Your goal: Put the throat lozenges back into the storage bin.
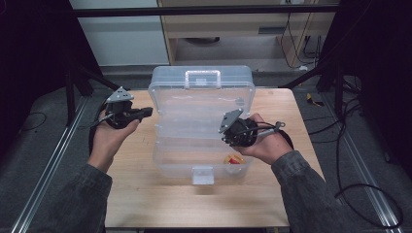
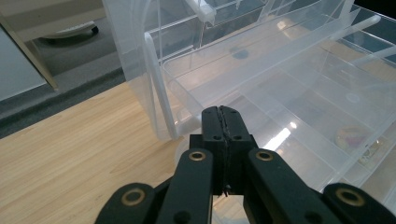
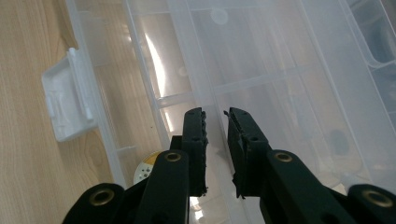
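One clear box [image 1: 167, 99], lid up; left hand-held gripper [image 2: 222, 116] closed, right hand-held gripper [image 3: 215, 116] narrow.

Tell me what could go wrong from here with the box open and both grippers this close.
1. The right gripper hangs over the clear box, jaws slightly apart above thin dividers; lowering it carelessly could snag one or shove the light box across the table.
2. The raised lid stands close to the left gripper, whose jaws are shut; a bump might swing it down onto the right hand.
3. The small red and yellow item sits under that hand, partly hidden.
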Demonstrator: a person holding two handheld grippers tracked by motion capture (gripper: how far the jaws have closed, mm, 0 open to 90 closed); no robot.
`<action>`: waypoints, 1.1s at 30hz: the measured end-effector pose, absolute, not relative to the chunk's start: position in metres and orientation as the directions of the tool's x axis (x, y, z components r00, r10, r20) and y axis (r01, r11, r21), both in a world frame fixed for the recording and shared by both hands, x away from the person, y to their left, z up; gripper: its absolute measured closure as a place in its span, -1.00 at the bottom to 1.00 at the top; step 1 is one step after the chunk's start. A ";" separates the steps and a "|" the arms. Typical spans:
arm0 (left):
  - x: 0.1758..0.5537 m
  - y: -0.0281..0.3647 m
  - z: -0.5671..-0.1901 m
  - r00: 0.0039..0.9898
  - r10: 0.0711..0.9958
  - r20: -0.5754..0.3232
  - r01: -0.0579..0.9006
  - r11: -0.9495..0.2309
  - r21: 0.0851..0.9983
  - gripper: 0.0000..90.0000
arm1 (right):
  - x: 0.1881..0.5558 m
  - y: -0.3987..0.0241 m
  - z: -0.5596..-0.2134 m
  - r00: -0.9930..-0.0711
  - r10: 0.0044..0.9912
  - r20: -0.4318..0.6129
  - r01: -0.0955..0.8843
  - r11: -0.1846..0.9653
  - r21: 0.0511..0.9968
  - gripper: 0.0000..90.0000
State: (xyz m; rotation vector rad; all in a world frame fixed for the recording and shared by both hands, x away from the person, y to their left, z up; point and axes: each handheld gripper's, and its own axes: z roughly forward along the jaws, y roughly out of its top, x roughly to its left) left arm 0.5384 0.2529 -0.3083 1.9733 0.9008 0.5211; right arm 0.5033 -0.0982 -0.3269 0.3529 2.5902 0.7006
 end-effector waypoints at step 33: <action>0.544 0.249 -0.309 0.653 0.755 -0.061 0.403 -0.278 0.872 0.99 | 0.497 -0.098 -0.333 -0.880 0.341 -0.331 0.132 0.844 0.520 0.70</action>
